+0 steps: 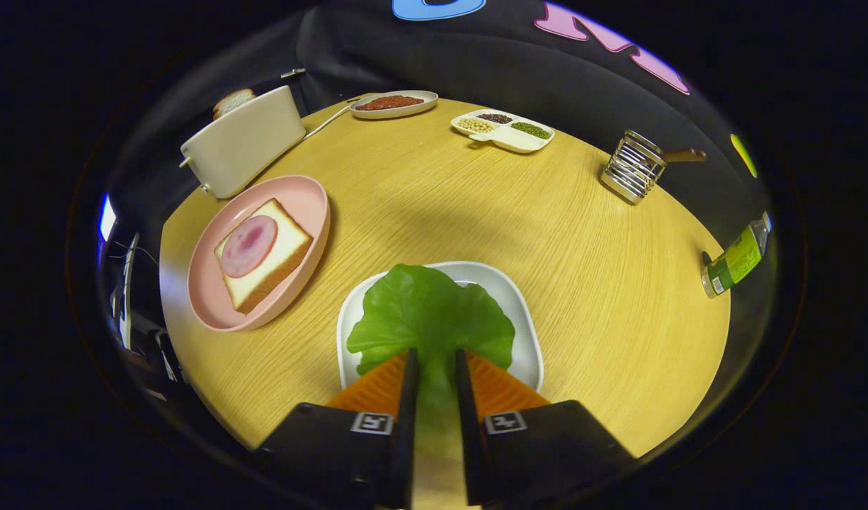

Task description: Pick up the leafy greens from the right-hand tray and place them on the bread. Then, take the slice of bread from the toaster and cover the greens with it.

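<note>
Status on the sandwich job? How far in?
Early. Nothing placed: bread on the pink plate carries only a meat slice. In hand: gripper fingers straddle the greens over the white tray, apparently closing. Left: move greens, then toaster slice.

The leafy greens (430, 315) hide much of the white tray (527, 326) beneath them, and their stem end disappears between the fingers of the claw (434, 361); whether both fingers press it cannot be told. The toaster (244, 142) hides most of its bread slice (233, 102). The bottle (737, 259) label is too small to tell.
</note>
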Action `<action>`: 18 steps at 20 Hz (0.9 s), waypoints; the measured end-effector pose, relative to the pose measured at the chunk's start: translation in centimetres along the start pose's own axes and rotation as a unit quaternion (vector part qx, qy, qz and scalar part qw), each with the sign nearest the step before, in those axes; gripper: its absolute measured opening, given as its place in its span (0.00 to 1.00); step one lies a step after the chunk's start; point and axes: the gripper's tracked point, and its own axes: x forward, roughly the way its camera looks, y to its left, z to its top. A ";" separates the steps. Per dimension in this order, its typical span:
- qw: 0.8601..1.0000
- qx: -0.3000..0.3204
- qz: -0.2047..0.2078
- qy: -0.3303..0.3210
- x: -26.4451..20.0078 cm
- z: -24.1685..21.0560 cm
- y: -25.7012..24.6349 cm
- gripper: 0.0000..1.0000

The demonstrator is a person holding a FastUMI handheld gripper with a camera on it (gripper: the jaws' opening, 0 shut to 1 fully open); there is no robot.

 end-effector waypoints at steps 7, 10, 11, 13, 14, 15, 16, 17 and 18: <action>0.999 0.038 0.005 -0.023 -1.6 1.5 0.7 0.06; 0.998 0.035 0.009 -0.048 -3.9 3.3 1.6 0.06; 0.998 0.030 0.011 -0.057 -4.7 4.1 2.1 0.06; 0.997 0.023 0.021 -0.071 -6.1 5.7 3.9 0.06; 0.996 0.022 0.030 -0.077 -6.7 6.5 5.1 0.06; 0.996 0.021 0.039 -0.081 -7.1 7.3 6.3 0.06; 0.995 0.021 0.047 -0.086 -7.4 8.1 7.6 0.06; 0.994 0.020 0.056 -0.087 -7.5 8.7 8.9 0.06; 0.994 0.017 0.064 -0.088 -7.5 9.5 10.3 0.06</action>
